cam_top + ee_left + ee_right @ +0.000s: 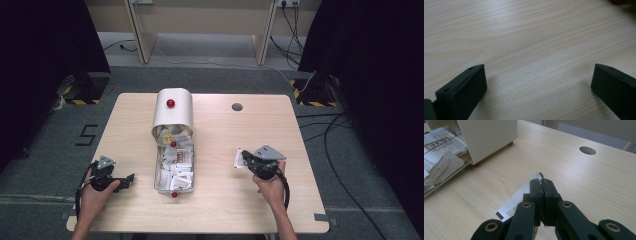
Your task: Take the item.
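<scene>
While the left gripper (pixel 131 178) hovers just over bare table (pixel 529 37) with its jaws spread wide and nothing between them, the right gripper (pixel 541 182) has its jaws pressed together on a white paper packet (pixel 520 200). That packet hangs from the jaws low over the wood, well to the right of the open sachet box (pixel 173 165), which lies between the two hands.

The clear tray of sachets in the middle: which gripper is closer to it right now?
Left. The left gripper sits just off the tray at its near left side, jaws open. The right gripper, shut on a white packet, is farther off to the tray's right.
</scene>
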The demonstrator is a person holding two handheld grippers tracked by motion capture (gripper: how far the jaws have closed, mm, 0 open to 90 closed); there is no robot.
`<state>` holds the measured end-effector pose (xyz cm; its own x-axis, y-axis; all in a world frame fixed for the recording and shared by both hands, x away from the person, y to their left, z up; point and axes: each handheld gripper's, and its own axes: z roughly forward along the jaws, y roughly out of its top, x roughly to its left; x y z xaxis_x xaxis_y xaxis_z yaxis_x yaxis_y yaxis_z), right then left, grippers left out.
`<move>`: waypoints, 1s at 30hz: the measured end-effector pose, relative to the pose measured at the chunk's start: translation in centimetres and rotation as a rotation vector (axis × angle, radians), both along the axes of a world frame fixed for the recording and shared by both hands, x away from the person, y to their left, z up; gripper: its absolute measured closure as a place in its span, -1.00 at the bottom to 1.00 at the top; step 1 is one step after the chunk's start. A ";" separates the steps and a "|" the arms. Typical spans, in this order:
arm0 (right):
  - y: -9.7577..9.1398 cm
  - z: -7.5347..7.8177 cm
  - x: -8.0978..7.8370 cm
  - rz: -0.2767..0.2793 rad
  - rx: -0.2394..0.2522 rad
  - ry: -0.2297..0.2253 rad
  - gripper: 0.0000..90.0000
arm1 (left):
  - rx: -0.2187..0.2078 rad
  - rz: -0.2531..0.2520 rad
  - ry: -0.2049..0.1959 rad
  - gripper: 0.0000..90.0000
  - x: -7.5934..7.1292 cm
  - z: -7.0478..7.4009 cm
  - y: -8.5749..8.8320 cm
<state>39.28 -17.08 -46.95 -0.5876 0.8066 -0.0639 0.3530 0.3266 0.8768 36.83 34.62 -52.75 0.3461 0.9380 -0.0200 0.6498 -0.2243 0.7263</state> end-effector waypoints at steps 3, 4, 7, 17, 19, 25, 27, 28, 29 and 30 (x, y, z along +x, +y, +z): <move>-0.1 -0.3 0.2 -0.006 -0.001 0.008 0.97 | 0.000 0.000 0.000 -1.00 0.0 0.0 0.0; -0.1 -0.4 0.4 -0.007 0.001 0.013 0.97 | 0.000 0.000 0.000 -1.00 0.0 0.0 0.0; -0.1 -0.6 0.5 -0.009 -0.001 0.016 0.97 | 0.000 -0.001 0.000 -1.00 0.0 0.0 0.0; 0.1 -1.1 0.9 -0.007 -0.010 0.029 0.96 | 0.000 0.000 0.000 -1.00 0.0 0.0 0.0; 0.1 -1.2 1.0 -0.009 -0.011 0.033 0.96 | 0.001 -0.001 0.000 -1.00 0.0 0.0 0.0; 0.0 -1.4 1.2 -0.014 -0.014 0.034 0.96 | 0.000 0.000 0.000 -1.00 0.0 0.0 0.0; -0.1 -1.4 1.3 -0.017 -0.013 0.037 0.96 | 0.000 0.000 0.000 -1.00 0.0 0.0 0.0; -0.2 -1.5 1.3 -0.020 -0.013 0.039 0.96 | 0.000 0.000 0.000 -1.00 0.0 0.0 0.0; -0.2 -1.5 1.3 -0.022 -0.012 0.041 0.96 | 0.000 0.000 0.000 -1.00 0.0 0.0 0.0; -0.3 -1.6 1.4 -0.023 -0.013 0.041 0.96 | 0.000 0.000 0.000 -1.00 0.0 0.0 0.0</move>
<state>40.68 -17.40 -48.51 -0.5715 0.8190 -0.0507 0.3960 0.3294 0.8571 36.83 34.62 -52.75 0.3461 0.9380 -0.0201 0.6498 -0.2242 0.7263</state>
